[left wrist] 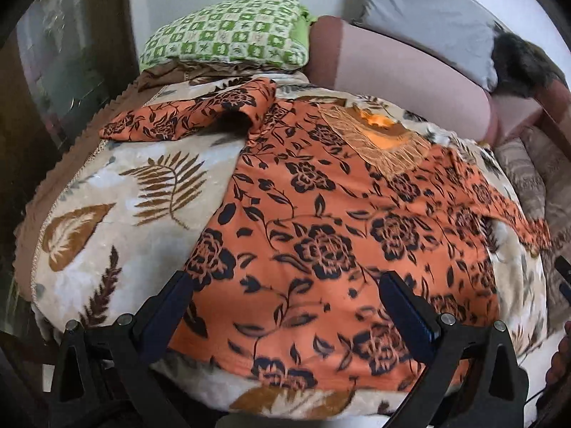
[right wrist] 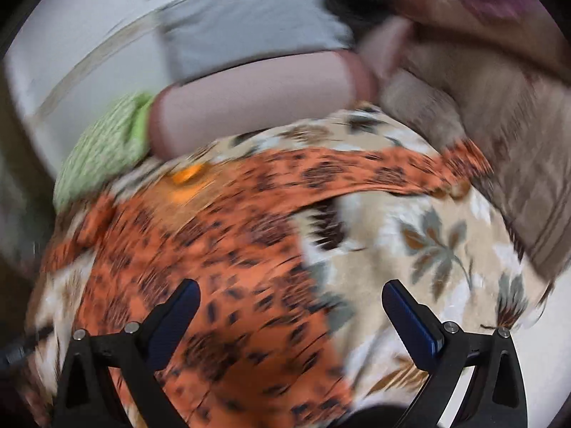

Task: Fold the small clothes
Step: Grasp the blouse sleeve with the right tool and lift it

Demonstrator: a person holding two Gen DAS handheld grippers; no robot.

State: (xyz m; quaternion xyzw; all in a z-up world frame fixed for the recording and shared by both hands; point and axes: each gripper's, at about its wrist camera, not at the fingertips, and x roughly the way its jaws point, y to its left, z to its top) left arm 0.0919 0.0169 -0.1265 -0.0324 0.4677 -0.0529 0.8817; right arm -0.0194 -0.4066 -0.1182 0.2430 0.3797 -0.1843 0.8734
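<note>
An orange top with a black flower print [left wrist: 321, 221] lies spread flat on a cream leaf-print blanket [left wrist: 117, 196], neck away from me, sleeves out to both sides. My left gripper [left wrist: 285, 285] is open and empty, hovering over the top's lower left part near the hem. In the blurred right wrist view the same top [right wrist: 214, 249] fills the left half, its right sleeve [right wrist: 357, 171] stretched across. My right gripper [right wrist: 291, 296] is open and empty above the top's right side edge and the blanket [right wrist: 428, 249].
A green checked pillow [left wrist: 228, 32] and a pinkish bolster [left wrist: 392, 64] lie behind the top, with a grey pillow [left wrist: 428, 10] against the wall. A dark furry thing [left wrist: 524, 60] and beige folded bedding [right wrist: 517, 142] sit at the right. The blanket's edge drops off at the left.
</note>
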